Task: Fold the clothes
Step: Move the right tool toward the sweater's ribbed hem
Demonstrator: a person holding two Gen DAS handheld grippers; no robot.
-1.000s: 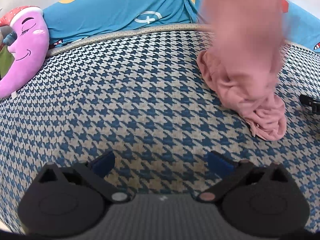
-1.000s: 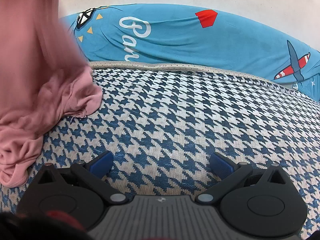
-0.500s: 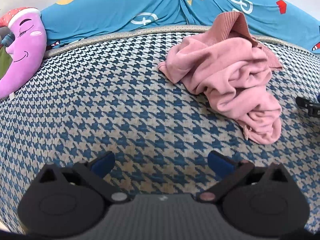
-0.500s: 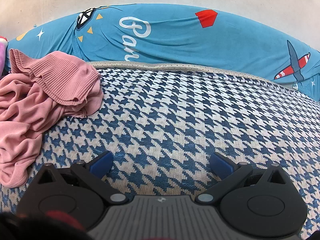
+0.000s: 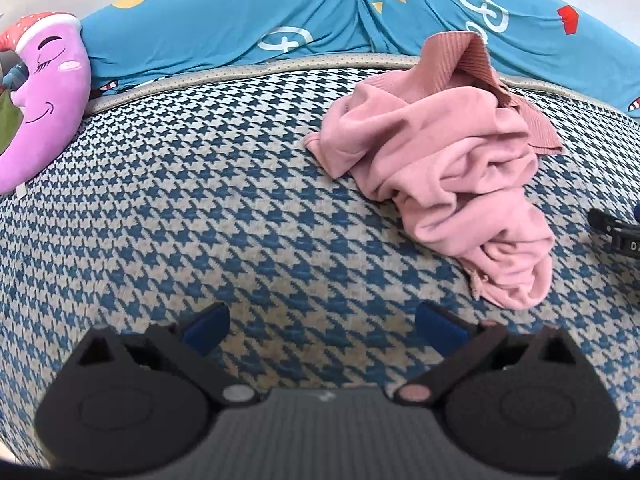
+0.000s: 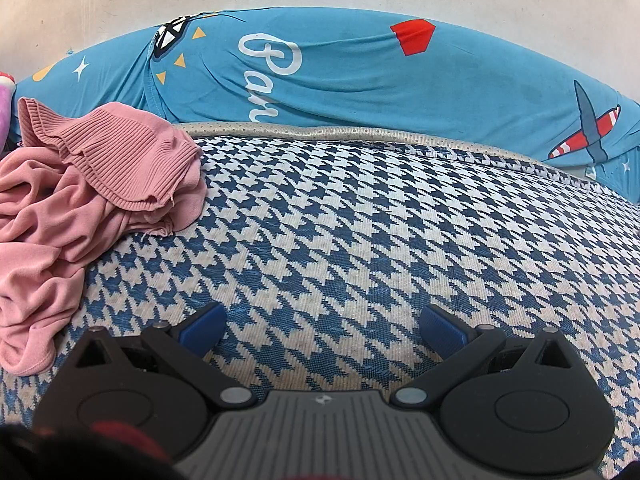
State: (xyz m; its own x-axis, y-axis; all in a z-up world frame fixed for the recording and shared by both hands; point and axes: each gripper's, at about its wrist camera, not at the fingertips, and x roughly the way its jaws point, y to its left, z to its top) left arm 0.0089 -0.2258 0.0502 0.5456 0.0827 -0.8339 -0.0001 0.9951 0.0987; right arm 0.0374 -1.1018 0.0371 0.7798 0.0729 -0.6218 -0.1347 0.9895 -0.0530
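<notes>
Left wrist view: the left gripper [image 5: 322, 326] hangs low over the checked cover [image 5: 200, 216], its blue fingers [image 5: 206, 322] wide apart and empty. The pink garment [image 5: 448, 168] lies in a crumpled heap to the far right, with a ribbed hem [image 5: 468, 56] standing up at its far end, close to the blue bedding [image 5: 280, 16]. A purple moon pillow [image 5: 44, 92] sits at the far left, well apart from the heap. A dark piece at the right edge is probably part of the other gripper.

Right wrist view: the right gripper [image 6: 322, 328] is likewise spread and holds nothing, over bare cover [image 6: 380, 240]. The garment [image 6: 60, 216] is bunched at the left, its ribbed band [image 6: 120, 160] draped on top.

The garment is plainly not folded as it lies. Judging by this, doing it well means finding two true edges, such as the ribbed band, rather than pinching the middle of the bunch. Each gripper should take a single layer, then draw the cloth flat over the open cover before any crease is laid.
</notes>
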